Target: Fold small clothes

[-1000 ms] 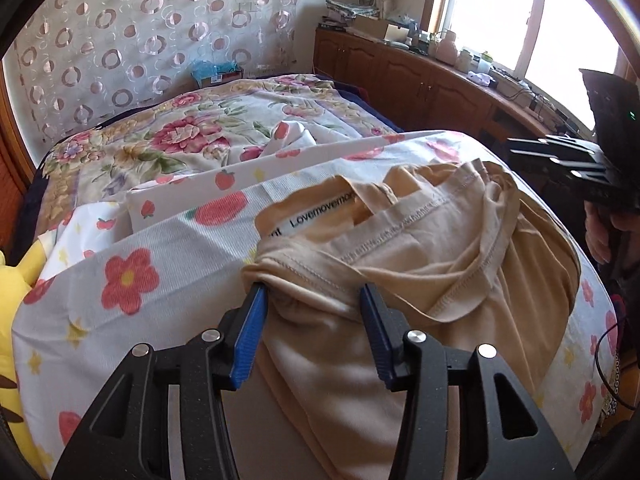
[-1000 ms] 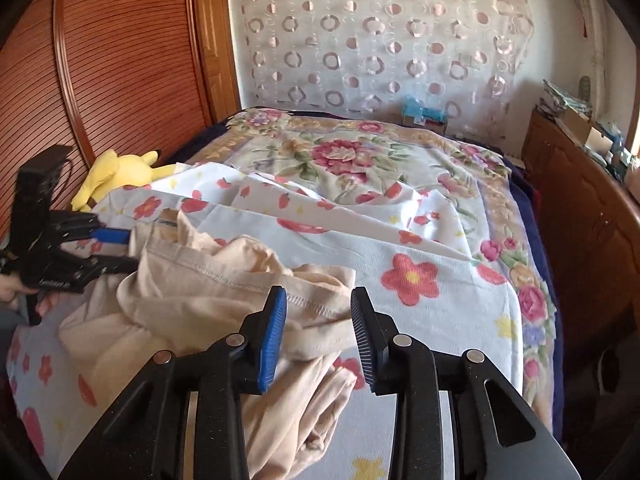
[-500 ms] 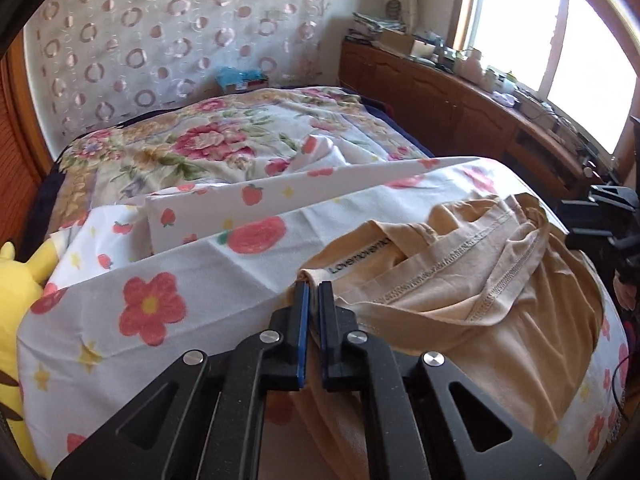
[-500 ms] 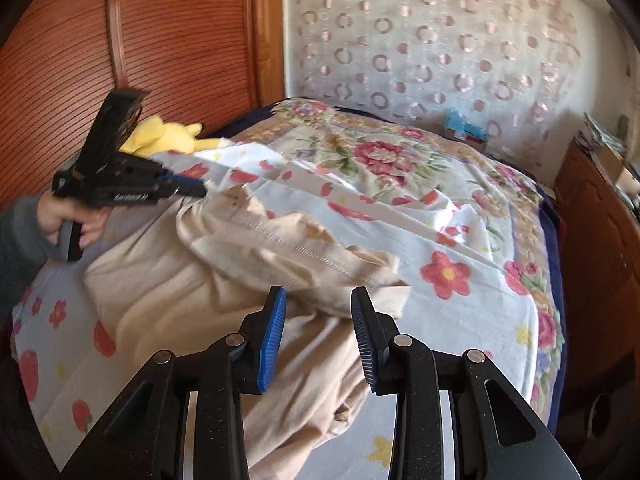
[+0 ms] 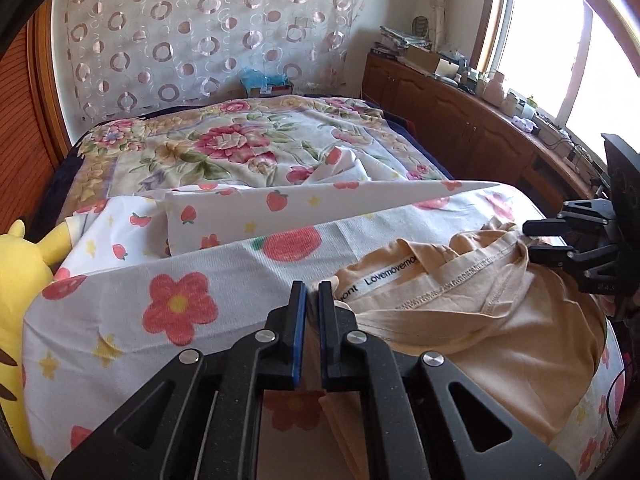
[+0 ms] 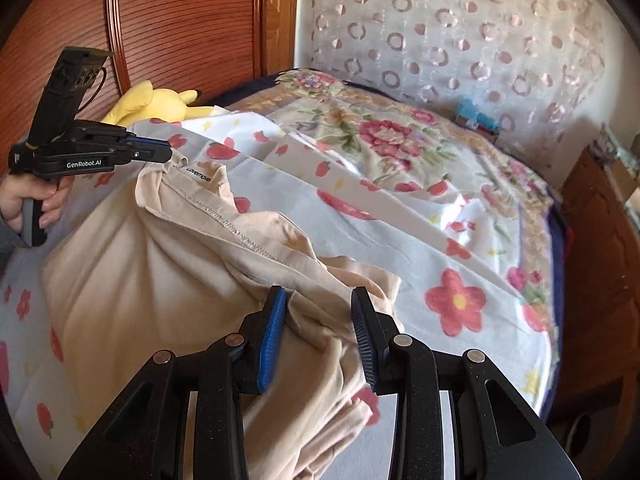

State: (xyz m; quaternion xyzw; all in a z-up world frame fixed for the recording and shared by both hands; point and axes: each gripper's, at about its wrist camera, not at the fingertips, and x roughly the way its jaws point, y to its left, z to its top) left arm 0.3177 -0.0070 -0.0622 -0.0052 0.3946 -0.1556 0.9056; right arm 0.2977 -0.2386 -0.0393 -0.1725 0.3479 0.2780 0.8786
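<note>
A beige garment [image 5: 472,320] with a "Lovemovement" neck label lies crumpled on the flowered bed sheet [image 5: 120,308]. My left gripper [image 5: 313,292] is shut on the garment's collar edge at its left end; it also shows in the right wrist view [image 6: 166,155], pinching that corner. My right gripper [image 6: 318,300] is open, its jaws straddling a bunched fold of the beige garment [image 6: 160,264] at the other end. It shows from the left wrist view [image 5: 532,240] at the right edge.
A yellow plush toy [image 5: 20,272] lies at the left edge of the bed, also in the right wrist view [image 6: 156,102]. A floral quilt [image 5: 240,144] covers the far half. A wooden cabinet [image 5: 460,120] with clutter runs along the right.
My left gripper closed on the garment's collar edge and pulled it leftward. My right gripper moved down onto the other end and stays open.
</note>
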